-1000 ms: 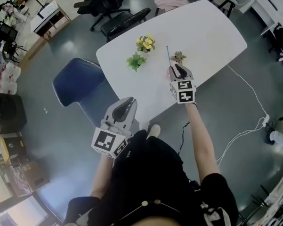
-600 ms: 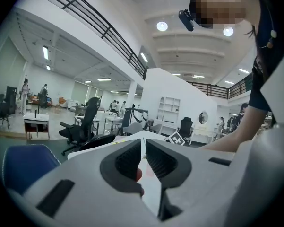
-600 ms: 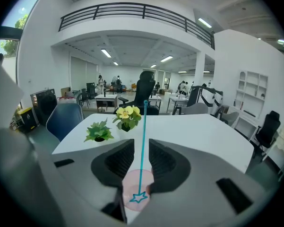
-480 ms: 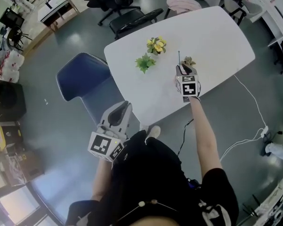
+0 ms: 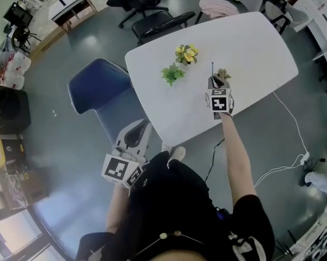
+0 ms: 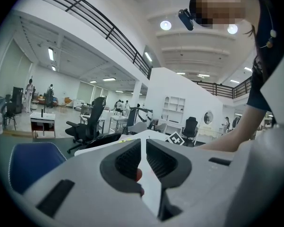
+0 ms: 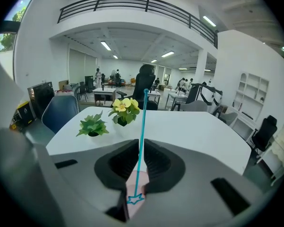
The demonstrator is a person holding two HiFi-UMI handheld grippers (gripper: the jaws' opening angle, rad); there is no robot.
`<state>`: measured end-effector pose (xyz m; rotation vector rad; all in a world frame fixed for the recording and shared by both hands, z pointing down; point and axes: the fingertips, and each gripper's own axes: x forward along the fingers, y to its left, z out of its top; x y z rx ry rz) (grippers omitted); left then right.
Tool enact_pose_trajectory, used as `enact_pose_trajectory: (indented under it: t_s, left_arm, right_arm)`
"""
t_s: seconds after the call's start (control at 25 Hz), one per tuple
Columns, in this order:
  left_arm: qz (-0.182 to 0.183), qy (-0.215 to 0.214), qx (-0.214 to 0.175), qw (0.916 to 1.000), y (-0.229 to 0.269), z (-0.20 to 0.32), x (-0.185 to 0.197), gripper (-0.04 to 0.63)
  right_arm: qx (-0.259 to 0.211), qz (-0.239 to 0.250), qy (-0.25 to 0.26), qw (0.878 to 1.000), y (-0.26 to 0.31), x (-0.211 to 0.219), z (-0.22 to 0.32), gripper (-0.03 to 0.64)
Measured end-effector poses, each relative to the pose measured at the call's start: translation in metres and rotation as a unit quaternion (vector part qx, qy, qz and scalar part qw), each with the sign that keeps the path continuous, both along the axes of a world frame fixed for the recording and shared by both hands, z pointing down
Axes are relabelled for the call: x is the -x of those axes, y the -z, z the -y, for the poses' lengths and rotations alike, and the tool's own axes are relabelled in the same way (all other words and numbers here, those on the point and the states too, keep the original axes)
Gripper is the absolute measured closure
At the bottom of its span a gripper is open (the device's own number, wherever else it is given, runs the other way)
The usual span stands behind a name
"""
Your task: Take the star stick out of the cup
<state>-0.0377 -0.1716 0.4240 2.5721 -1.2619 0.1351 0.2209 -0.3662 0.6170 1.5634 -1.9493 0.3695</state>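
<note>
The blue star stick stands star-end down in a pink cup by the near edge of the white surface. The right hand-held gripper is closing its jaws round the shaft, not yet clenched on it. To the left sit a green plant and yellow flowers. The left hand-held gripper, with a black-and-white square marker, hangs off the surface, jaws slightly apart and empty.
</note>
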Motion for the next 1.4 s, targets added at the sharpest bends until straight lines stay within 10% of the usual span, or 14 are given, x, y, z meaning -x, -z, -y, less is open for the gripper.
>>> enact_pose_trajectory:
  t_s: [0.76,1.4]
  left_arm:
    - [-0.007,-0.020,-0.005,0.9998,-0.002,0.011,-0.014,0.572]
    - [-0.027,-0.099,-0.020,0.9945,0.007,0.015,-0.062,0.572]
  right_arm:
    - [-0.080,0.055,-0.031,0.995,0.053,-0.016,-0.021,0.595]
    - [-0.219,0.145,-0.042,0.964,0.175,-0.022,-0.103,0.595]
